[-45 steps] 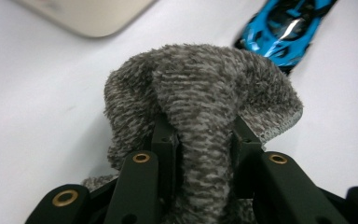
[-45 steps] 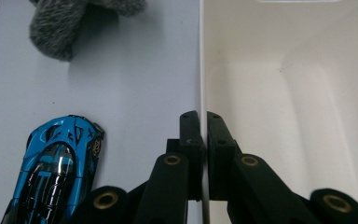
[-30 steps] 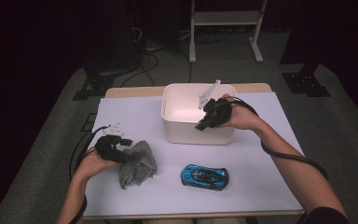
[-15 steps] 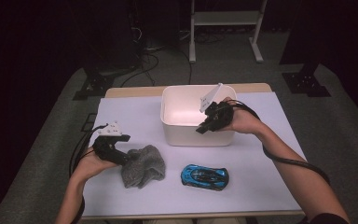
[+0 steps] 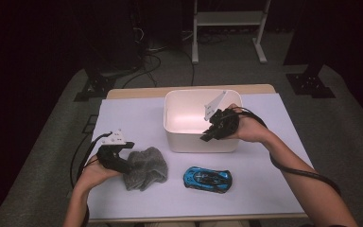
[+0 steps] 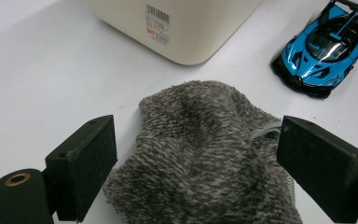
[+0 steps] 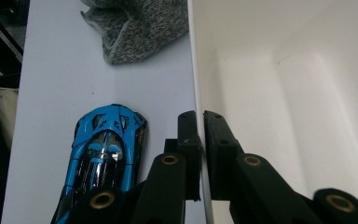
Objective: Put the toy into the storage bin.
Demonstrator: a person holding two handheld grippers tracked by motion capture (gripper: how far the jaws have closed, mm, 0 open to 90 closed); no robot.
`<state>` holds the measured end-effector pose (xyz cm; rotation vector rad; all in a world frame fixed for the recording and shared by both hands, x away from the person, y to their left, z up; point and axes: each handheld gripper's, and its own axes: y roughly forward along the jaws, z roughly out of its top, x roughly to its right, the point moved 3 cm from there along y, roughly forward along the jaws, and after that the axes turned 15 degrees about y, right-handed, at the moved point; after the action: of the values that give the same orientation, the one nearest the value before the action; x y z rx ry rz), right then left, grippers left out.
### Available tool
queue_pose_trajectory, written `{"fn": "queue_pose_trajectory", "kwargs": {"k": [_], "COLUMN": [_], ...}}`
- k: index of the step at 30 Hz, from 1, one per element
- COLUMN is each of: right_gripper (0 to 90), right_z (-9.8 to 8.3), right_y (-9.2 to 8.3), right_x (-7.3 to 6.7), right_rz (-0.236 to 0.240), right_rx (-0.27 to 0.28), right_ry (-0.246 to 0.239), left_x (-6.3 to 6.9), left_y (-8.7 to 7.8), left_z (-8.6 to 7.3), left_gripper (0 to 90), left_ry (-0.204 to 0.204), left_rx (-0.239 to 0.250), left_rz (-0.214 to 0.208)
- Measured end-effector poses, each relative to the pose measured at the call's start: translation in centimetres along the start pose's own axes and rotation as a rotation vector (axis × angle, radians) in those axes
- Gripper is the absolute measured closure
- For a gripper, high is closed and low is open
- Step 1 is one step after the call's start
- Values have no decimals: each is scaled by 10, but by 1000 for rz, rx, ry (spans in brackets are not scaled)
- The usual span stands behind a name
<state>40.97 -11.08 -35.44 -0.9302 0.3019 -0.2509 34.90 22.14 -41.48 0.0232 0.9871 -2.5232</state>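
Nearest the person, the left gripper [image 5: 123, 163] rests low at the table's near left, its jaws spread wide after just opening. The grey knitted cloth [image 6: 205, 158] lies crumpled between them; in the left gripper view the black pads [image 6: 86, 163] stand on either side of it, and I cannot tell whether they brush its edges. To the right of the cloth, and apart from it, a blue toy sports car [image 5: 207, 178] with black trim sits on the near middle of the table; no badge or lettering on it can be read.

Farther back, at the table's middle, stands a white plastic bin [image 5: 179, 137]. Its outer wall carries a small white sticker [image 6: 157, 23] with a barcode, lines of tiny print and an orange mark, all too small to read. The right gripper [image 5: 207, 136] reaches in from the right and is clamped on the bin's near wall: in the right gripper view the rim [image 7: 196, 93] runs straight between the narrow jaws, one pad outside, one inside. The bin's inside is bare where it shows.

The table [image 5: 264, 189] is covered with a pale lilac-white sheet, and a wooden edge shows at its far side. Beyond it lie grey carpet, loose black cables, dark stand feet and a white metal frame [image 5: 227, 19] in a dim room.
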Motion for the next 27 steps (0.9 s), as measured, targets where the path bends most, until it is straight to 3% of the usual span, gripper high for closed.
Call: {"fn": "queue_pose_trajectory", "kwargs": {"k": [5,12,16,19,24,27], "right_gripper": [853,857,854,843,596,516], "right_z": [-3,-5,-8,-8,-8,-11], "right_y": [0,-2,-2,-3,-10,-16], "right_x": [-6,-13,-15,-14,-12,-15], "right_rz": [-5,-3,1,1,20,20], "right_rx": [0,1,3,12,57,63], "right_ry": [-2,-5,1,8,42,43], "left_x": [5,10,12,13,15,17], "left_y": [-2,-2,-1,-1,0,2], "left_z": [1,2,-1,-3,-6,-6], "left_gripper": [112,112,112,111,111,111], "left_ry": [0,15,-7,-4,-13,-14], "left_rx": [22,14,45,26,25,19], "left_rz": [-6,-5,-20,-16,-18,-21]}}
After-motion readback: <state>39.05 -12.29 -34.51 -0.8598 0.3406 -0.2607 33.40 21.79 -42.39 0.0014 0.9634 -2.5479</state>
